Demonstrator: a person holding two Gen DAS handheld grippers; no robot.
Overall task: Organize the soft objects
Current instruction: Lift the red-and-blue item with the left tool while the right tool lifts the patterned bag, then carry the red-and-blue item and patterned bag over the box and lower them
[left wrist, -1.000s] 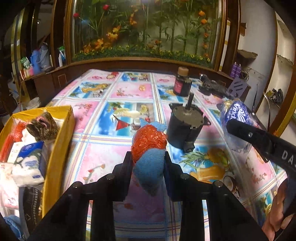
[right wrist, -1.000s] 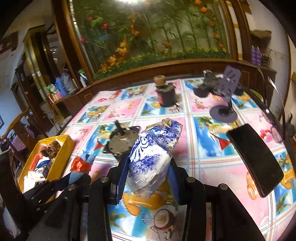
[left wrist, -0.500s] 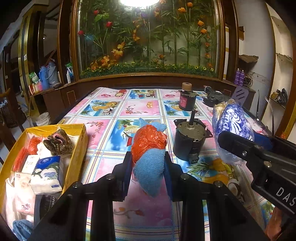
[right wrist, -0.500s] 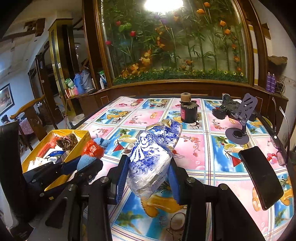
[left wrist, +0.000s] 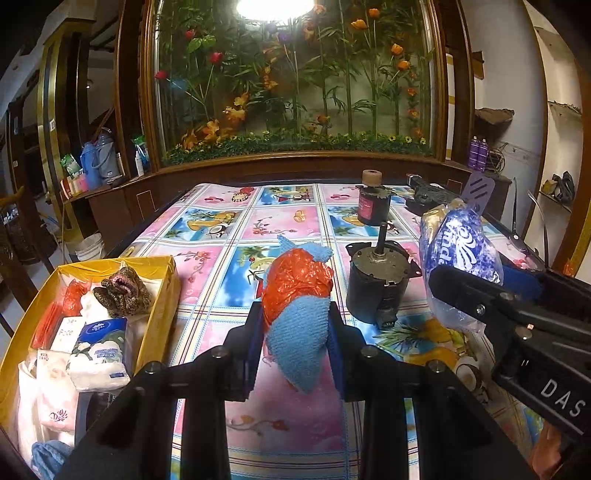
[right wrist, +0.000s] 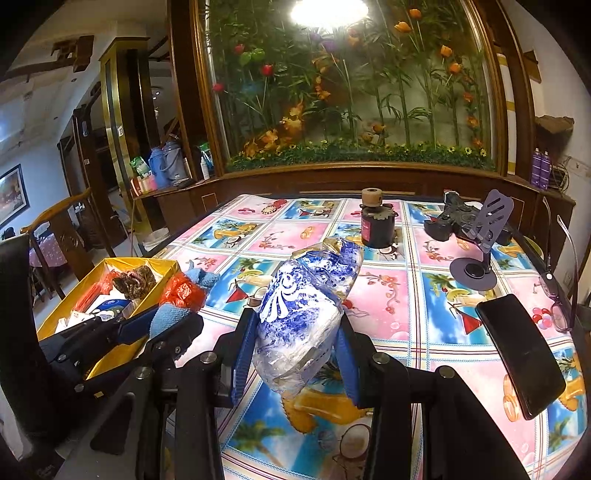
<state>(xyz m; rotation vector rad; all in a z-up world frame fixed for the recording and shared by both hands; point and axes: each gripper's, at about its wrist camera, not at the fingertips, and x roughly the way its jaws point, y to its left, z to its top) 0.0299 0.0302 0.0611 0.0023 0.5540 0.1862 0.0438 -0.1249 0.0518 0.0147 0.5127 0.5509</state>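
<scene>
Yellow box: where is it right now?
The yellow box sits at the table's left edge, low-left in both wrist views, left of the left gripper and its blue cloth bundle.

Bright ceiling lamp (left wrist: 275,7) glare above; dim room; fisheye-bent, dark corners; sharp focus.

On the patterned tablecloth (left wrist: 236,236), the stretch between the yellow box (left wrist: 159,302) at the left edge and the grey motor (left wrist: 376,284) lies bare, as does the far left part up to the wooden ledge (right wrist: 332,177). The motor, the dark motor with a cork-coloured cap (right wrist: 376,221) behind it, the purple phone stand (right wrist: 480,240), the black phone (right wrist: 521,354) and the glasses (right wrist: 554,299) crowd the middle and right. The box is heaped with tissue packs (left wrist: 99,350) and a leopard-print scrunchie (left wrist: 122,291), leaving little room inside
</scene>
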